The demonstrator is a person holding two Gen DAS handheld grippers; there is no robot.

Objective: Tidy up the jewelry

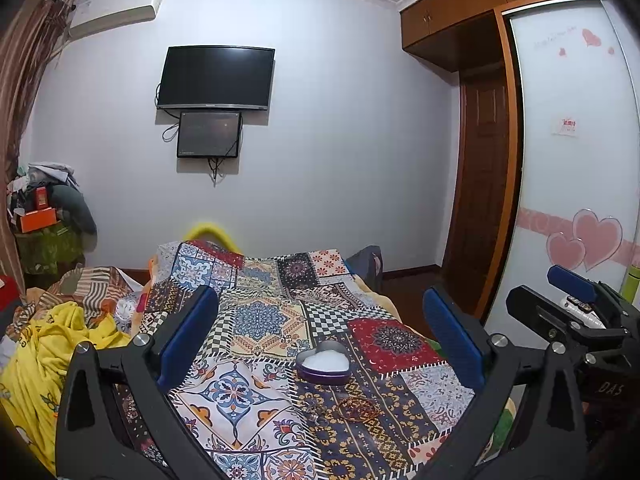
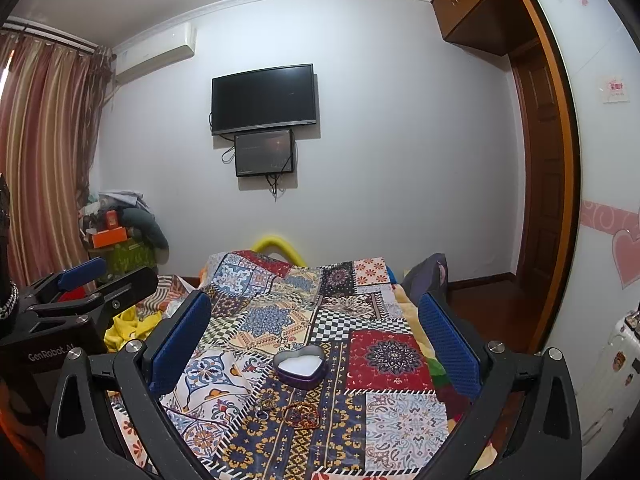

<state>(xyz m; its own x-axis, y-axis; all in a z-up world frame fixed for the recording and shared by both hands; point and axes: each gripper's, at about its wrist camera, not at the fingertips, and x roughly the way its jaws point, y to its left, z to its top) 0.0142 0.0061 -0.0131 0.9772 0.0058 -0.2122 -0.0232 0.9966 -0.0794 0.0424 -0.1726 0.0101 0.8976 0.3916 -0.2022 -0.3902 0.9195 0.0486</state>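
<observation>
A purple heart-shaped tin [image 1: 324, 363] with a white lining lies open on the patchwork cloth; it also shows in the right wrist view [image 2: 301, 365]. Just in front of it lie a red-gold beaded bracelet [image 1: 359, 409] [image 2: 301, 414] and a small silver piece [image 1: 316, 412] [image 2: 263, 407]. My left gripper [image 1: 320, 340] is open and empty, above and behind the jewelry. My right gripper [image 2: 316, 336] is open and empty, held likewise. Each gripper shows at the edge of the other's view, the right one [image 1: 576, 300] and the left one [image 2: 92, 280].
The patchwork cloth [image 1: 260, 320] covers a narrow raised surface. Yellow bedding [image 1: 44, 352] lies to the left. A cluttered stand [image 1: 40, 216] is at the far left. A wardrobe with heart stickers [image 1: 580, 200] and a wooden door [image 1: 480, 200] stand to the right.
</observation>
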